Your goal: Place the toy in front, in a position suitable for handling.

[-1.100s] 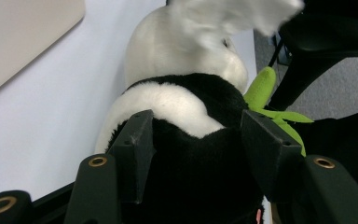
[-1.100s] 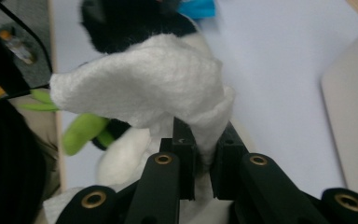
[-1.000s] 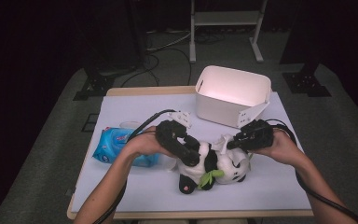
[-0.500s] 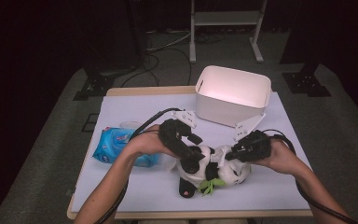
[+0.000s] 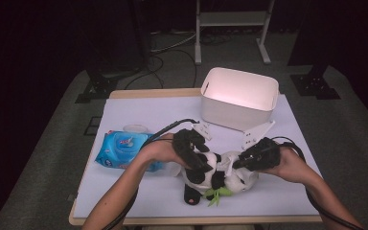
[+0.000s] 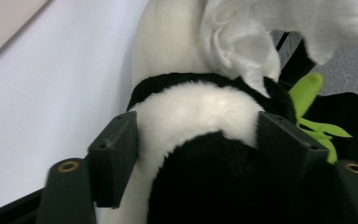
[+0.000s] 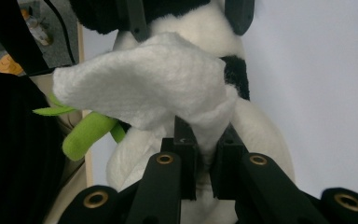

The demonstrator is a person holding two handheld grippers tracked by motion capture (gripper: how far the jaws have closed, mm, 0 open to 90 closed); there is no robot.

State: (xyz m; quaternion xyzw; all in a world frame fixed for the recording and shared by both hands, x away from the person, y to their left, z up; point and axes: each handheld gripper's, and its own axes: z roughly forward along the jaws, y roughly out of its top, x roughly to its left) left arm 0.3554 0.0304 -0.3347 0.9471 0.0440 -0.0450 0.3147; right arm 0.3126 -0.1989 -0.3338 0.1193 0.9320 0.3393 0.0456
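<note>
The panda (image 5: 218,175) lies on the bench (image 5: 139,120), long axis nine to three; left gripper (image 5: 202,165) straddles its body, jaws just opening; right gripper (image 5: 235,164) pinches the cloth (image 7: 154,86) at three.

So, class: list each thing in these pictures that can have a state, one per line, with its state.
Panda toy: lying on the table, between both grippers.
White wipe: pinched, draped over the panda toy.
Left gripper: jaws just been opening, astride the panda toy.
Right gripper: shut on the white wipe.
White bin: upright, open-topped.
Blue wipes pack: lying flat.
</note>
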